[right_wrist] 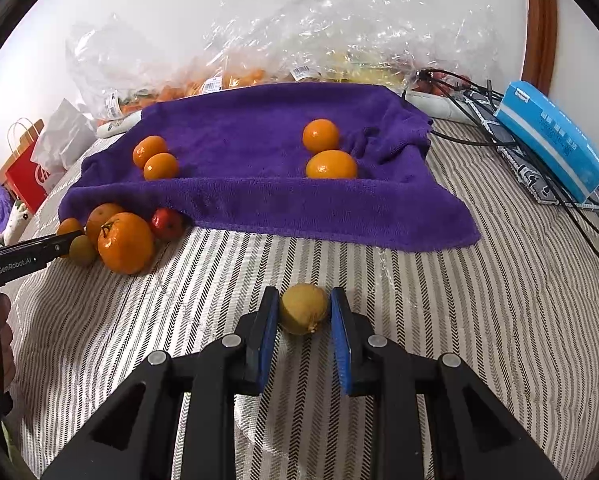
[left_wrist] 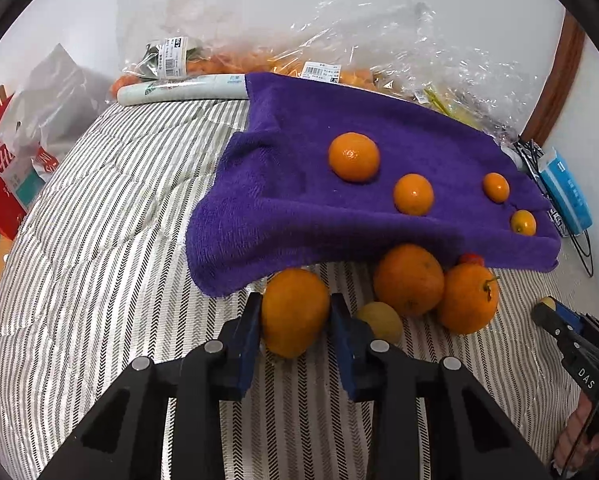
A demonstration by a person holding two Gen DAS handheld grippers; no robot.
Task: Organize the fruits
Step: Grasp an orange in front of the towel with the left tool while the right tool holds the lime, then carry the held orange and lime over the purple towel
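Left wrist view: the left claw (left_wrist: 295, 312) clamps an orange (left_wrist: 294, 312) on the striped bedspread (left_wrist: 99, 240), just off the purple towel's (left_wrist: 299, 128) near edge. Round fruit could squirt free if lifted carelessly, or nudge the neighbouring oranges (left_wrist: 435, 284) rolling. Right wrist view alone shows the right claw (right_wrist: 304, 312) closed on a yellowish fruit (right_wrist: 303, 309) nearer the bedspread's front, and a red fruit (right_wrist: 166, 222) tucked against the towel. Four small oranges (left_wrist: 353, 156) sit atop the towel.

Purple towel (right_wrist: 259, 184), orange citrus (left_wrist: 354, 157), yellow-green fruit (right_wrist: 303, 309), grey-white striped bedcover (right_wrist: 459, 320), blue-padded blk fingers (right_wrist: 341, 340).
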